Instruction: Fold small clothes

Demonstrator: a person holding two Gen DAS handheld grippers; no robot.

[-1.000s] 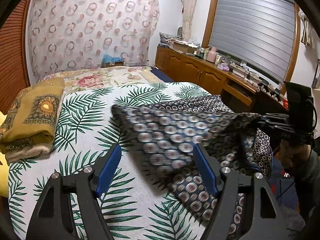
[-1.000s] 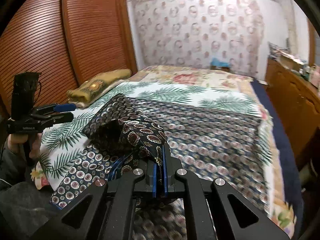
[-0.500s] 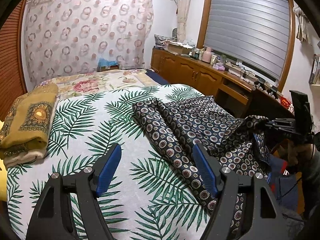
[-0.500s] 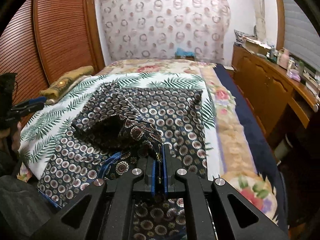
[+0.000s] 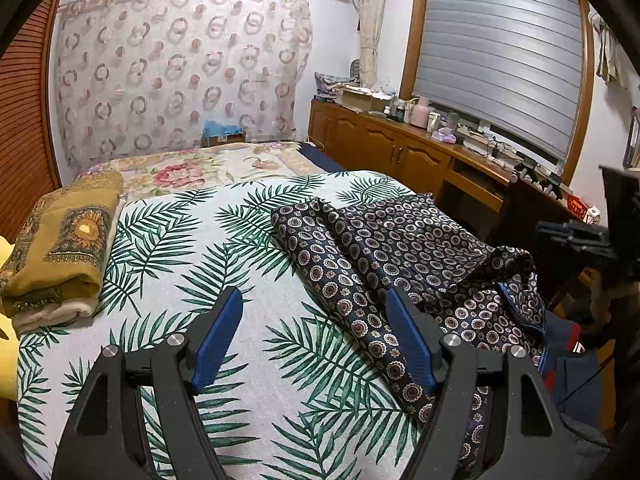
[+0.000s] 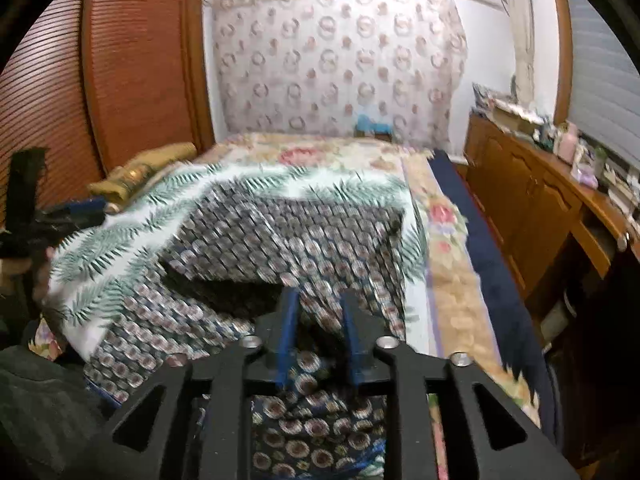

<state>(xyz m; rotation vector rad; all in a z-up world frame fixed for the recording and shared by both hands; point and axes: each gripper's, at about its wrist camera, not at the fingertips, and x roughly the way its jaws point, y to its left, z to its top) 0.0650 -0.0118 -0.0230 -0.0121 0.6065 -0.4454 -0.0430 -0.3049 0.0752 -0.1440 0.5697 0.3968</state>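
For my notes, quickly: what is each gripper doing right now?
Left gripper: open, holding nothing.
Right gripper: jaws opening, pads off the dark navy cloth with round medallions.

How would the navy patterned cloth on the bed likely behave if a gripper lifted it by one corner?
Probably floppy: the navy patterned cloth lies in soft folds and ridges and droops over the bed edge. Likely light and thin, since its bunched end crumples loosely. It may slide: the right gripper jaws are opening, with cloth between them.
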